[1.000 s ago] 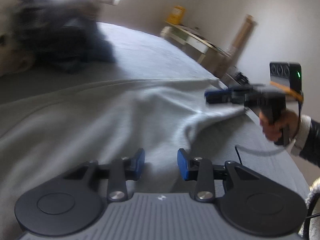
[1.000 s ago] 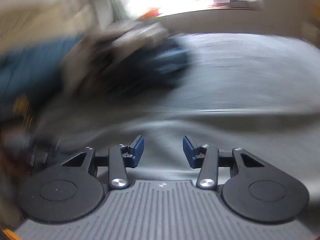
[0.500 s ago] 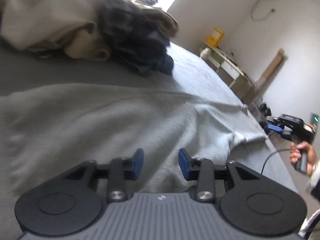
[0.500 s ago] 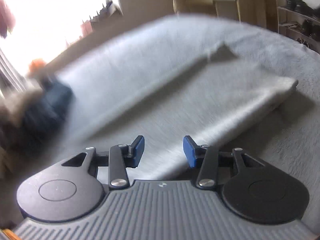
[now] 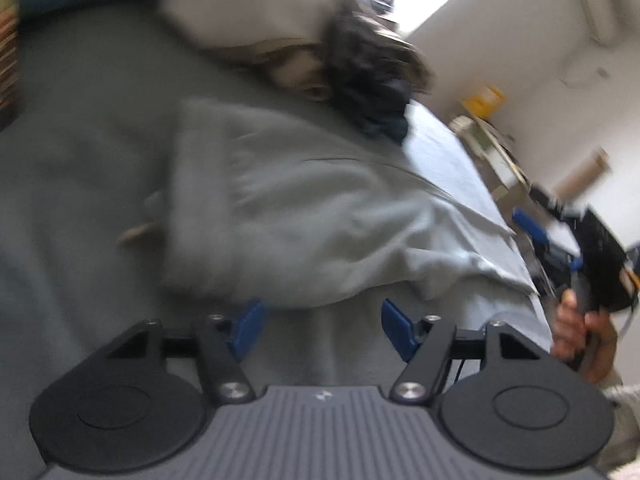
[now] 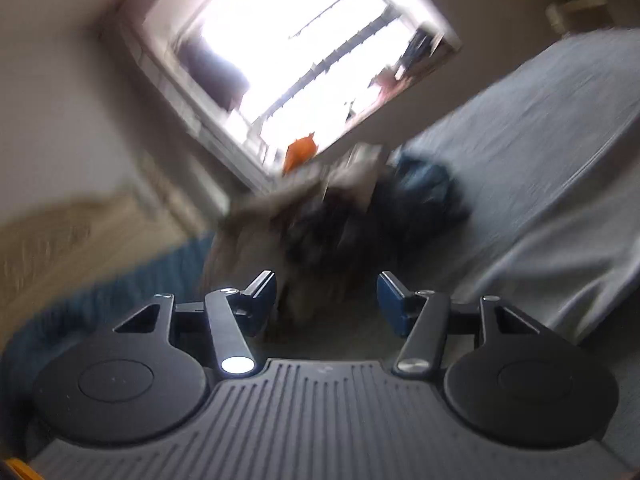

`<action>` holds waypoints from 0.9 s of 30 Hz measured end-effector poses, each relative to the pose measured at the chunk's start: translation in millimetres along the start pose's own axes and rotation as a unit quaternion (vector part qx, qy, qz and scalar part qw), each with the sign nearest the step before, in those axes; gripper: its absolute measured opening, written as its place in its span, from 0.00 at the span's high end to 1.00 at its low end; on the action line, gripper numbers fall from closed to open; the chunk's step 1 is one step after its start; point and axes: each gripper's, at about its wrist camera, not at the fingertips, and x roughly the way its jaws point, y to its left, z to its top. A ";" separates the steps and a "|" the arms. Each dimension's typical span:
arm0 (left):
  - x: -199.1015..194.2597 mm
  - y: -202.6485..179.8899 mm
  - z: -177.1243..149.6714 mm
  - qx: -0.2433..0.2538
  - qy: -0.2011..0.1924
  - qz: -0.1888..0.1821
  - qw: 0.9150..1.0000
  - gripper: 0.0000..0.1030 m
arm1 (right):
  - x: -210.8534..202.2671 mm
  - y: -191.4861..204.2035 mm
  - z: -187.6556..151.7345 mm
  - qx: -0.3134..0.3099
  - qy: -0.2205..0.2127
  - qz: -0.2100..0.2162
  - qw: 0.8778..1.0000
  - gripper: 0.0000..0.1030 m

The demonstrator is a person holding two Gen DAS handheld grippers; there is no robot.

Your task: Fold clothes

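Grey cotton garment (image 5: 304, 216) lies rumpled across the middle of the frame on the grey-covered bed (image 5: 72, 208), partly doubled over itself but not a neat fold. A heap of dark and beige clothes (image 5: 320, 60) waits at upper centre. Left gripper (image 5: 316, 326) and right gripper (image 6: 326, 298) both have jaws spread, holding nothing.

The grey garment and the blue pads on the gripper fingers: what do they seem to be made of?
Grey garment: probably a soft knit such as cotton jersey or fleece, matte; it folds and creases loosely. Motion blur hides the weave.
Blue pads of the left hand-held gripper: likely rubber or plastic; smooth, flat, evenly coloured.
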 end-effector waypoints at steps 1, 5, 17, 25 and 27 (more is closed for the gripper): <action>-0.8 6.7 -2.4 -0.019 -0.009 0.007 1.000 0.33 | 13.5 8.0 -11.0 -0.021 0.030 -0.004 0.999 0.46; -2.1 33.7 -7.1 -0.092 -0.039 0.028 0.995 0.32 | 29.8 41.1 -45.5 -0.104 0.095 -0.002 0.990 0.46; 6.5 90.2 12.0 -0.226 -0.073 -0.001 0.971 0.34 | 50.5 167.5 -132.0 -0.470 0.138 0.090 0.867 0.20; 23.1 100.2 16.1 -0.259 -0.039 -0.040 0.964 0.35 | 92.8 206.2 -201.0 -0.563 0.170 0.115 0.801 0.19; 25.9 101.5 17.5 -0.263 -0.037 -0.044 0.963 0.35 | 97.8 209.6 -212.4 -0.575 0.167 0.106 0.794 0.19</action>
